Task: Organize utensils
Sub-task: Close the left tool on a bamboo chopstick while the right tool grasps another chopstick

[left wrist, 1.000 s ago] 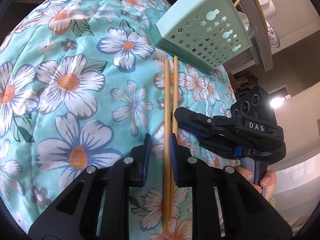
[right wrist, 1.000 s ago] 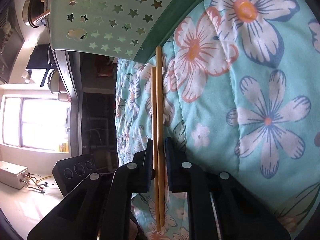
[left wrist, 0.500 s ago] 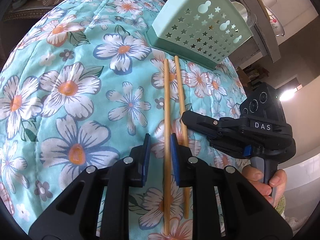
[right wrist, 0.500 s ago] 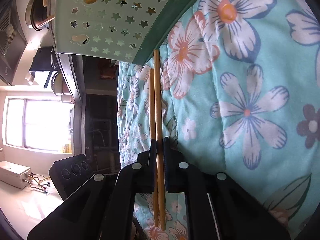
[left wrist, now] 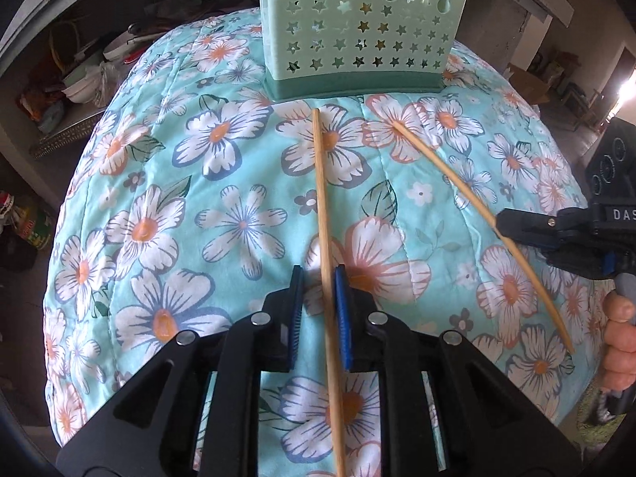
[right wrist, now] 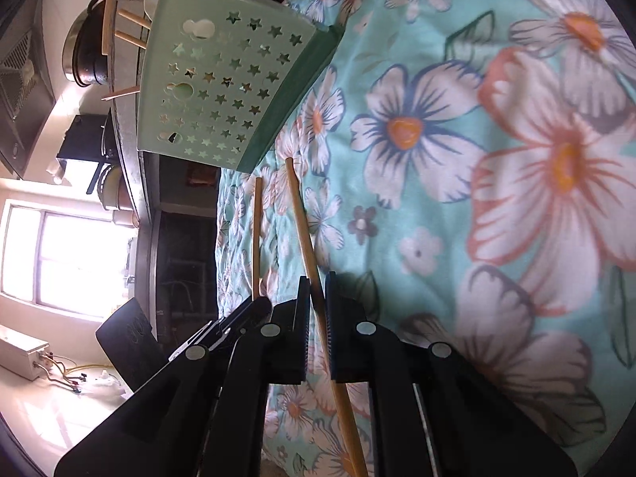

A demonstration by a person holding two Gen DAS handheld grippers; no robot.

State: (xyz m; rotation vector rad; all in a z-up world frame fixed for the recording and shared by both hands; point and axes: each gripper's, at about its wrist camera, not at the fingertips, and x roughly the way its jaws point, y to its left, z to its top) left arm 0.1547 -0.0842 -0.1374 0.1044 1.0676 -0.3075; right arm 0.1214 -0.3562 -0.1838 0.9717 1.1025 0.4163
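Two chopsticks lie splayed just before the mint star-punched holder (left wrist: 359, 24) on the flowered quilt (left wrist: 167, 198). The left chopstick (left wrist: 324, 214) sits between the closing left gripper (left wrist: 319, 298) fingers; the right chopstick (left wrist: 469, 194) is clenched by the right gripper (right wrist: 317, 310). More chopsticks (right wrist: 131, 20) stand inside the holder. Open quilt spreads left of the holder.

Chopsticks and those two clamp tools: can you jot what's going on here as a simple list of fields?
Surface: floral quilted cloth
Holder: mint-green utensil holder with star cut-outs, upright on the cloth; sticks already poke out of its top
Left gripper: jaws closing, left chopstick between them
Right gripper: jaws shut on right chopstick
Chopsticks: far ends spread apart, both short of the holder's base
Person: fingers of a hand on the right gripper's handle
Task status: these two chopsticks not yet in the holder
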